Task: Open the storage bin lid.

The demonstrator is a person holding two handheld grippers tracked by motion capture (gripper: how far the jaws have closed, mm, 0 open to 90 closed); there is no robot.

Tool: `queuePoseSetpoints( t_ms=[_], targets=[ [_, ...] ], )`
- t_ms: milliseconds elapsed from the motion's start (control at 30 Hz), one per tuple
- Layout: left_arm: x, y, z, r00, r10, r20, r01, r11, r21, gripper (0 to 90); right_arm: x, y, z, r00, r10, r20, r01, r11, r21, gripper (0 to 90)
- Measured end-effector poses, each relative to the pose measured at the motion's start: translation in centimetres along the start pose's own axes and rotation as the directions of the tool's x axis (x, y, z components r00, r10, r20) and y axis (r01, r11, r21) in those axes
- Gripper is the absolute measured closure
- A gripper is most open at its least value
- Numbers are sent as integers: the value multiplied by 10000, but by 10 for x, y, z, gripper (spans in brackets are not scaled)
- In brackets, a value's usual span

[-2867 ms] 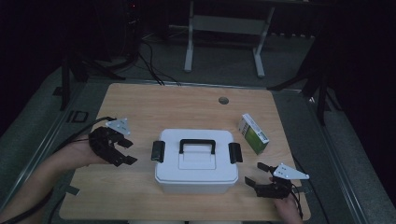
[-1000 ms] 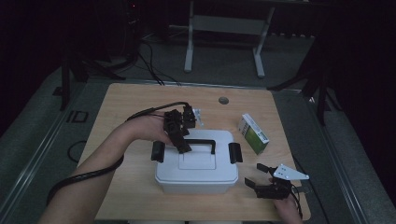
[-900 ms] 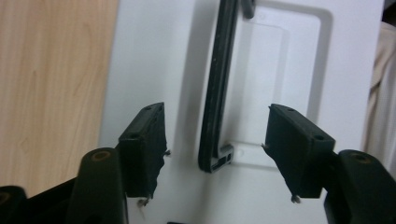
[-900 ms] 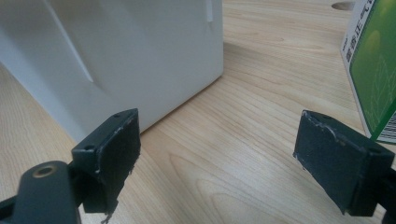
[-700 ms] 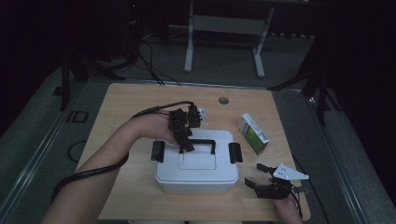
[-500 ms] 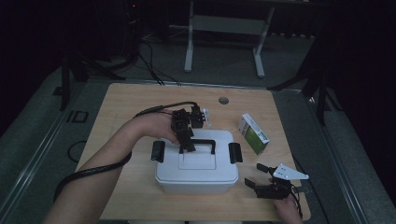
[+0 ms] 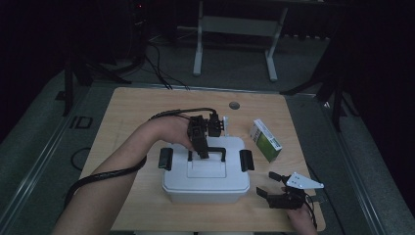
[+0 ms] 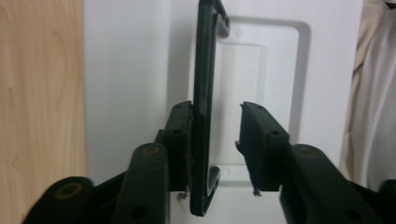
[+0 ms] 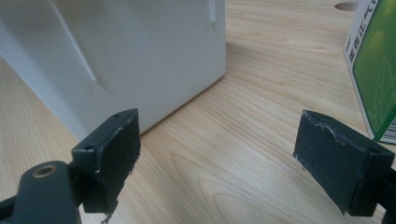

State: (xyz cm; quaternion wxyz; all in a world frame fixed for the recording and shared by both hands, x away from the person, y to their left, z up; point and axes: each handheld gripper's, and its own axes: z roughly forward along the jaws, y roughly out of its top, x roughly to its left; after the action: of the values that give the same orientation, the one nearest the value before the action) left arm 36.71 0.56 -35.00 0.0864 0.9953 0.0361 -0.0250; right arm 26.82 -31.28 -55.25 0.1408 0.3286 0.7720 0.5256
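Observation:
A white lidded box [image 7: 205,177] with a black carry handle [image 7: 208,149] stands mid-table. My left gripper [image 7: 201,148] reaches down onto the lid from the far side. In the left gripper view the handle [image 8: 205,84] lies flat on the lid between the jaws of that gripper [image 8: 215,140]. The jaws have just been closing; the left pad [image 8: 181,135] touches the handle and the right pad stands off it. My right gripper [image 7: 272,189] rests open near the front right of the table, with bare wood between its jaws [image 9: 219,154] and the box wall [image 9: 130,51] to its left.
A green and white carton [image 7: 265,140] stands right of the box and shows at the right edge of the right gripper view [image 9: 376,70]. Black latches [image 7: 166,157] [image 7: 246,160] clip the box's two ends. A round hole [image 7: 234,105] sits at the table's far edge.
My left hand came from the table's left side onto the box lid and slid a little right along the handle. Its jaws narrowed around the handle. The right hand stayed still.

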Motion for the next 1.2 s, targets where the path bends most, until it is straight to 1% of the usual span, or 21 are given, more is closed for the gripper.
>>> queuePoseSetpoints(
  t_ms=[33,67,100,133,167,200,233,267,300,333,367,400,433,533,567,600,700,800,1100,1133,1200],
  targets=[
    [0,1,0,10000,-35,85,34,10000,93,685,0,0,0,10000,14,-8,-14,10000,-1,141],
    [0,2,1,9999,92,142,-94,9998,175,705,0,0,0,10000,13,-14,-13,10000,-15,141],
    [-1,3,2,9997,38,228,-44,9996,277,707,0,0,0,10000,20,-13,-20,10000,-35,141],
    [-2,4,3,9997,82,240,-93,9989,459,709,0,0,0,10000,11,-19,-11,10000,-38,141],
    [-2,5,5,9996,235,177,-244,9981,559,739,0,0,0,10000,2,-26,-2,10000,-17,141],
    [-2,6,6,9997,124,212,-137,9982,584,744,0,0,0,10000,-17,-26,17,10000,3,141],
    [-2,7,7,9996,219,189,-230,9978,626,744,0,0,0,10000,-17,-26,17,10000,3,141],
    [-2,8,8,9997,214,116,-220,9982,564,772,0,0,0,10000,-20,-18,20,10000,-2,141],
    [-2,9,9,9996,184,200,-195,9981,584,799,0,0,0,10000,-11,-22,11,10000,-24,141],
    [-2,9,9,9995,287,161,-296,9977,609,799,0,0,0,10000,-11,-22,11,10000,-24,141],
    [-2,10,9,9996,285,90,-290,9980,558,805,0,0,0,10000,-15,-20,15,10000,-21,141],
    [-2,11,9,9994,326,114,-332,9980,537,832,0,0,0,10000,-22,-24,22,10000,-11,141],
    [-3,11,9,9992,394,45,-396,9976,565,833,0,0,0,10000,-27,-21,27,10000,-7,141],
    [-2,11,9,9992,402,9,-402,9976,559,836,0,0,0,10000,-22,-28,22,10000,-13,141],
    [-2,11,9,9995,320,71,-323,9978,587,837,0,0,0,10000,-27,-29,27,10000,-10,141],
    [-2,11,9,9992,387,48,-389,9976,570,838,0,0,0,10000,-19,-27,19,10000,1,141],
    [-1,11,9,9993,360,105,-365,9978,544,840,0,0,0,10000,-34,-30,34,10000,-3,141],
    [-1,10,9,9996,242,131,-249,9983,518,842,0,0,0,10000,-22,-37,22,10000,-15,141],
    [-2,11,4,9994,320,97,-326,9977,599,843,0,0,0,10000,-1,-49,1,10000,-26,141],
    [-2,11,4,9997,210,90,-215,9983,548,843,0,0,0,10000,-6,-52,5,10000,-17,141],
    [-3,11,2,9996,274,104,-279,9978,594,843,0,0,0,10000,9,-73,-9,10000,-12,141]
  ],
)
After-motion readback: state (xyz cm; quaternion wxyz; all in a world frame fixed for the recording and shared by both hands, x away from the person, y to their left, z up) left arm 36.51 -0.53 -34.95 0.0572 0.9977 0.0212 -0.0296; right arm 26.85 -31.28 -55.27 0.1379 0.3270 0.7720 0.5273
